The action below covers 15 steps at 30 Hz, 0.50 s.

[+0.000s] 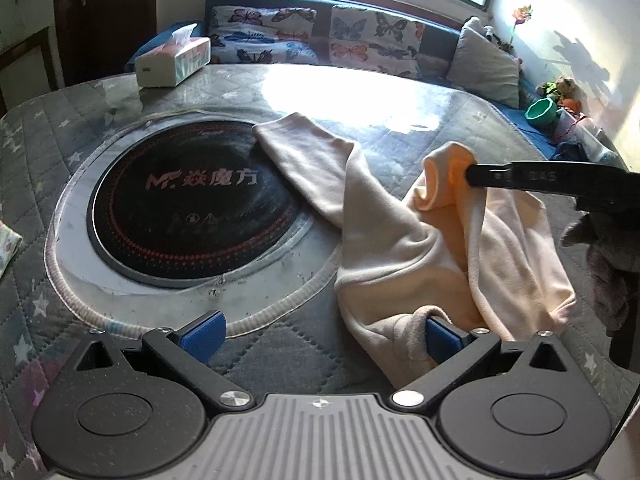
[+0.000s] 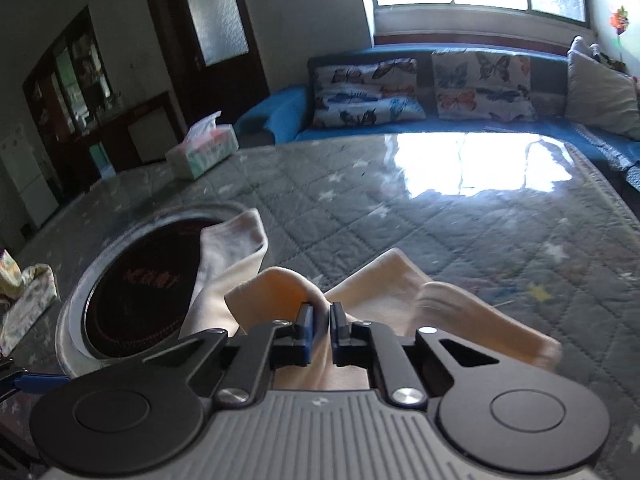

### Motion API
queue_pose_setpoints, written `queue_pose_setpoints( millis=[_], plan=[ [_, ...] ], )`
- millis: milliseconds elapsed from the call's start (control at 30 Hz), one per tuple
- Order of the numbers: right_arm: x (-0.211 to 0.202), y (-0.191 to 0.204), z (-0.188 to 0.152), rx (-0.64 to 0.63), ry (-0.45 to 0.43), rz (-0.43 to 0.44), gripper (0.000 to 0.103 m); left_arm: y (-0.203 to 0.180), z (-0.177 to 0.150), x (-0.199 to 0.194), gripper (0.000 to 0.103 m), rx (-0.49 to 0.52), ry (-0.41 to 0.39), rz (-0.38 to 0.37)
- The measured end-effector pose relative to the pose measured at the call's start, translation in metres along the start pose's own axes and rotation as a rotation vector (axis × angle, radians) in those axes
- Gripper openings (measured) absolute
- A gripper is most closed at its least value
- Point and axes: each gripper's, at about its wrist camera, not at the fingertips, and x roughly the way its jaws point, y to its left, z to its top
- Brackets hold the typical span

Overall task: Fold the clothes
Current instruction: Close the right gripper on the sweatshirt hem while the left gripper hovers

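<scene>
A cream garment (image 1: 404, 240) lies crumpled on the quilted table cover, one leg or sleeve stretching over the black round hob. My left gripper (image 1: 320, 336) is open and wide; its right blue pad touches the garment's near hem, nothing is between the jaws. My right gripper (image 2: 320, 316) is shut on a raised fold of the garment (image 2: 280, 288). In the left wrist view it comes in from the right (image 1: 472, 172) and holds that fold above the table.
A round black induction hob (image 1: 192, 204) sits in the table (image 1: 460, 112) at left. A tissue box (image 1: 172, 62) stands at the far left edge. A blue sofa with butterfly cushions (image 1: 320, 36) lies behind. A green cup (image 1: 540, 112) is at far right.
</scene>
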Motion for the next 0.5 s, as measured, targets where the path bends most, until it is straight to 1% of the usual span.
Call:
queue_pose_setpoints(
  millis=[200, 300, 400, 467, 500],
  plan=[
    [-0.049, -0.019, -0.005, 0.035, -0.098, -0.042, 0.003, -0.006, 0.002, -0.001, 0.103, 0.007, -0.016, -0.001],
    [-0.068, -0.029, -0.009, 0.041, -0.100, -0.049, 0.003, -0.009, 0.006, 0.001, 0.103, 0.001, -0.021, 0.001],
    [-0.070, -0.029, -0.013, 0.026, -0.089, -0.052, 0.009, -0.011, 0.010, 0.003, 0.103, -0.008, -0.018, 0.000],
    [-0.063, -0.025, -0.013, 0.030, -0.073, -0.031, 0.016, -0.009, 0.012, 0.001, 0.103, -0.012, -0.030, -0.002],
    [-0.058, -0.022, -0.013, 0.027, -0.065, -0.018, 0.023, -0.008, 0.012, -0.001, 0.103, -0.014, -0.035, -0.003]
  ],
)
